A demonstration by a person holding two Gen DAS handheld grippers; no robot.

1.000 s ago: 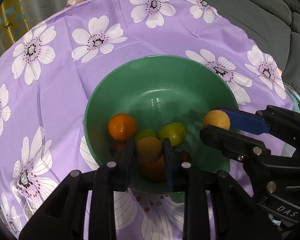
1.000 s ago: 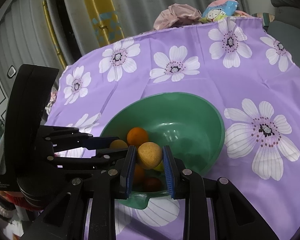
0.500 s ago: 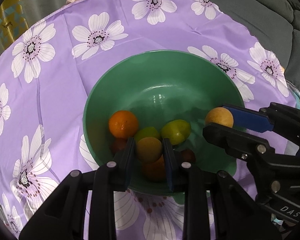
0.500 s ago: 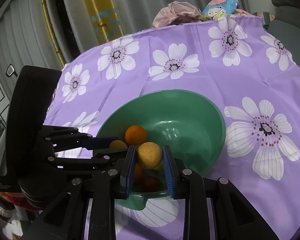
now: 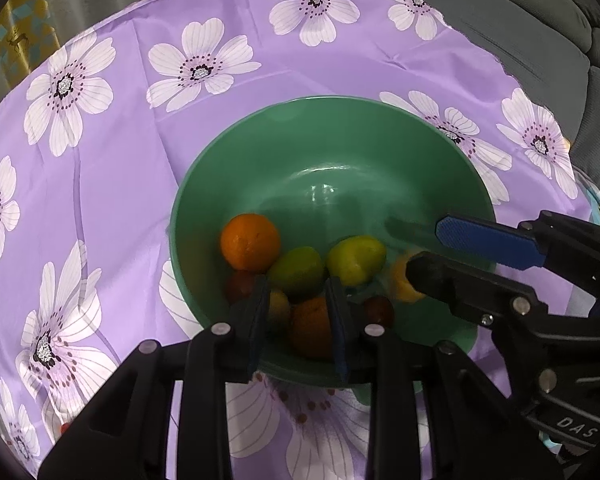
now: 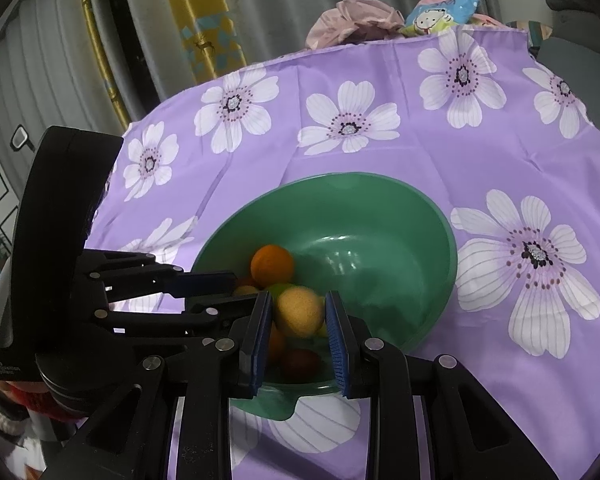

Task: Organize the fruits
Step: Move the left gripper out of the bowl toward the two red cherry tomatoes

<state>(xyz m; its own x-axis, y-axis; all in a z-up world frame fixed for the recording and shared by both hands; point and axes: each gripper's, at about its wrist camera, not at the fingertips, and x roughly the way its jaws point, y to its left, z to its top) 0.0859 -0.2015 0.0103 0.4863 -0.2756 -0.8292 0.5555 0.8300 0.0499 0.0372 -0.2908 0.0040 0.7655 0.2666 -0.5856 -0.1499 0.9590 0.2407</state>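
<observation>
Several round, smooth fruits [image 5: 250, 242] in glossy green bowl [image 5: 260, 152], floral cloth [image 5: 100, 160]

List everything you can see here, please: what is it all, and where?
green bowl: one, green, middle of the cloth
orange fruits: two, orange, in the bowl, one on its left, one at the near side
green-yellow fruits: two, side by side in the bowl
dark red fruits: two, small, low in the bowl
yellow fruits: two, in the bowl, one blurred
tablecloth: one, purple with white flowers
sofa: one, grey, right of the cloth
bundled cloths: pink and cartoon-print, far edge
left gripper: black, blue pads, open over the bowl
right gripper: black, blue pads, open over the bowl
</observation>
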